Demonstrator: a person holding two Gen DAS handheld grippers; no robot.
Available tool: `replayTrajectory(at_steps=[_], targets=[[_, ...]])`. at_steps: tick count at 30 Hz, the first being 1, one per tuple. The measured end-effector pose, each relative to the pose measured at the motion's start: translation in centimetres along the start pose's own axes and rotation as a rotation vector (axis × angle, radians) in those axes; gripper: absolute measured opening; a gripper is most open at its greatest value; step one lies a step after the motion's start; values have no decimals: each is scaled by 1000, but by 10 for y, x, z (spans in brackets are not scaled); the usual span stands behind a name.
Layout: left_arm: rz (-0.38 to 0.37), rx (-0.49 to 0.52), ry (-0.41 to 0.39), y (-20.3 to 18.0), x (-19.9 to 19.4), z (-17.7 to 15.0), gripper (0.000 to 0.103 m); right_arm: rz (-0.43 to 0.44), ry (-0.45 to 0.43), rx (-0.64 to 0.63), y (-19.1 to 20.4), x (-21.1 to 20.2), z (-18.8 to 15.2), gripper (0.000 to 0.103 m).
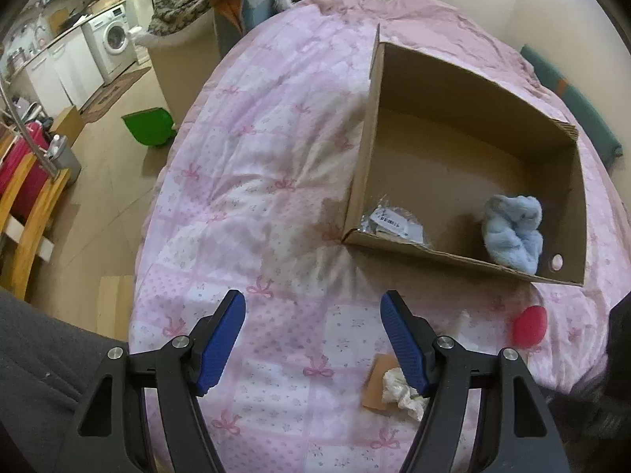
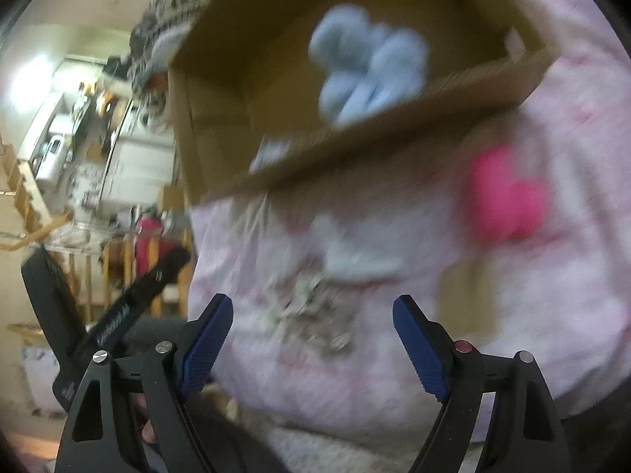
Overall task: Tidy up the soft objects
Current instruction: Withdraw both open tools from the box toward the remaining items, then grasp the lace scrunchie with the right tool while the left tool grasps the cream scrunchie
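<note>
An open cardboard box lies on the pink quilted bed. A light blue plush toy sits inside its right part, with a silvery packet at its left. A pink soft object lies on the quilt in front of the box. A crumpled white tissue lies on a small cardboard piece. My left gripper is open and empty above the quilt. In the blurred right wrist view, my right gripper is open and empty, with the box, blue plush and pink object ahead.
The bed edge drops to the floor on the left, where a green bin stands. A wooden chair and kitchen units with a washing machine lie further left. A teal cushion lies at the bed's far right.
</note>
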State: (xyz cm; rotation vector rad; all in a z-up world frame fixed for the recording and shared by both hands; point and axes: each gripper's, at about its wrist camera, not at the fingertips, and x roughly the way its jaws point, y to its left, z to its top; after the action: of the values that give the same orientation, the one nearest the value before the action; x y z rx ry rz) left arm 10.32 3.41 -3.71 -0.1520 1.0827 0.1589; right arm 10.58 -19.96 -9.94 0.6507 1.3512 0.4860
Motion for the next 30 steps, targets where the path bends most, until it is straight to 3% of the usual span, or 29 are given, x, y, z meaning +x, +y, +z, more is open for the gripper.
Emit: replayTrajectory(at_steps=[3,7,9,11,17,23,30], targets=[[-1,-12,14,1,4,2,68,-35,53,-21,11,23,-4,90],[-15,-21,17,2,3,2,68,-96,60,-31,17,45,-1,86],[-15,-14,16,2,3,2,68,-99,82,-8,16,56,3,74],[-17,-15,17,3,3,1,68,-112,98,9,12,65,4,53],[-29,-20,32,2,4,0,68,-84,70,14,6,55,5,17],[-30,-2,65,0,10,-3,68,-52,7,11,7,27,2,16],[-87,78,189,-17,21,-21,68,-22,-39,-25,19,-5,-4,14]])
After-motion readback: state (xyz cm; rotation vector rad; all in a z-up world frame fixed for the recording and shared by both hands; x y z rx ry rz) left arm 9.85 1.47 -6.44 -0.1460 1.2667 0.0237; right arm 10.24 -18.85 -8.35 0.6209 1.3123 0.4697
